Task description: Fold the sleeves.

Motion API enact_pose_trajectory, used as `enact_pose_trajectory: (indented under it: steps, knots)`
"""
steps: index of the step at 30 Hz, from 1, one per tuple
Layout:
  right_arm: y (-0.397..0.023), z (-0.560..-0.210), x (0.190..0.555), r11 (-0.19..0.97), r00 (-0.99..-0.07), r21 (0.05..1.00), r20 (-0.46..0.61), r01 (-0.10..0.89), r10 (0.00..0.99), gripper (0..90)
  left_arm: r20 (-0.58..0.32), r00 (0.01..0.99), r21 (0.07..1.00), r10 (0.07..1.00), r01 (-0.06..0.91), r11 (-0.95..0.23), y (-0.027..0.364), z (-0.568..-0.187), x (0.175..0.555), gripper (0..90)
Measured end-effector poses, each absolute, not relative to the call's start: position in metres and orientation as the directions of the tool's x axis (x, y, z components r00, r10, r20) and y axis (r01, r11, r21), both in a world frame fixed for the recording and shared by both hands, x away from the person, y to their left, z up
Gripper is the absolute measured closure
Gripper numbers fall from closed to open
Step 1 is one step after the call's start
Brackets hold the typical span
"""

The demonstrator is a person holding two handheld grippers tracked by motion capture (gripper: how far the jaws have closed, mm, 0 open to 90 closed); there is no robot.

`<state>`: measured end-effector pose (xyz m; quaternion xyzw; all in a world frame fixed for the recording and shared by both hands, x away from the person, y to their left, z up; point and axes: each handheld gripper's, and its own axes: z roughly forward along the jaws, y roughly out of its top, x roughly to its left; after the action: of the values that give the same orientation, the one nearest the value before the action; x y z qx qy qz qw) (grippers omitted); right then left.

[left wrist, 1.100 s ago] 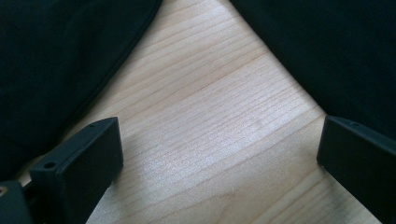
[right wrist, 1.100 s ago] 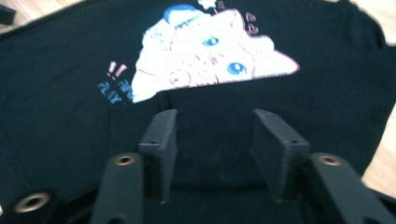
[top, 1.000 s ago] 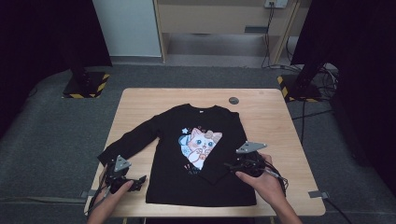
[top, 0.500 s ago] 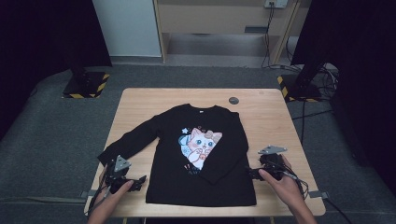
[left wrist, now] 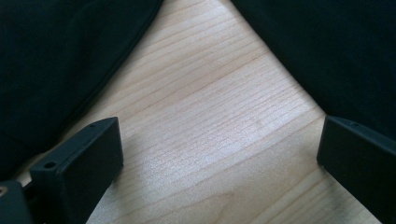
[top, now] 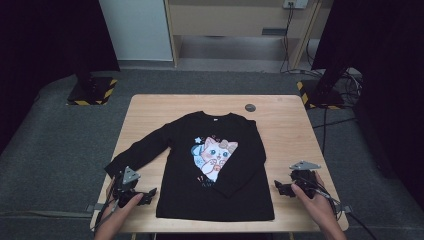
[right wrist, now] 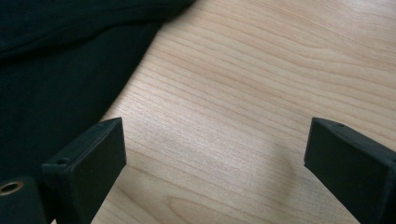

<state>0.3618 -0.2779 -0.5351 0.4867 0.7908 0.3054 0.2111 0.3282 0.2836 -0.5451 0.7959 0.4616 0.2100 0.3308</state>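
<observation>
Sweatshirt (top: pixel 215 165), black, long-sleeved, lies flat front-up on the wooden table (top: pixel 285 125). Chest print is a cartoon cat face in white, pink and blue; small white lettering sits under it, too small to read. White tag at the neck, no text legible. One sleeve stretches out toward the table's left edge; the other is folded in across the body, cuff down near the hem.

My left gripper (top: pixel 145 192) sits at the near left corner, jaws wide apart, nothing between them. In the left gripper view it (left wrist: pixel 219 158) hangs over bare wood, black fabric on both sides, pads not touching cloth.

My right gripper (top: pixel 281 187) is off the shirt's right edge near the hem. Its jaws have just been opening and now stand wide, empty. In the right gripper view it (right wrist: pixel 215 158) is over bare wood, shirt edge just beside the left jaw; contact can't be told.

Small dark round disc (top: pixel 250 107) rests near the table's far edge, well apart from the shirt. Grey carpet floor (top: pixel 50 150), yellow-black striped stand bases behind, black curtains on both sides, light cabinet at the back.
</observation>
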Motion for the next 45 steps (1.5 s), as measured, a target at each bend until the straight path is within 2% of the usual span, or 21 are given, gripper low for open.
enact_pose_trajectory:
  steps: [15,31,38,45]
  knots:
    - [-0.289,-0.545,0.365,0.297,-0.404,0.689,-0.007,0.661,0.915,3.3,0.029,0.486,0.72,0.874,0.596,-0.355,0.284,-0.545,0.328,0.0]
    - [-0.286,-0.551,0.361,0.271,-0.397,0.735,-0.003,0.621,0.918,0.5,0.029,0.481,0.716,0.876,0.602,-0.354,0.284,-0.544,0.327,0.1]
    - [-0.286,-0.551,0.361,0.269,-0.394,0.735,-0.002,0.622,0.919,0.5,0.034,0.462,0.75,0.886,0.575,-0.328,0.287,-0.531,0.322,2.1]
    - [-0.286,-0.551,0.361,0.269,-0.395,0.736,-0.002,0.622,0.919,0.5,0.065,0.474,0.759,0.878,0.548,-0.352,0.289,-0.518,0.318,2.1]
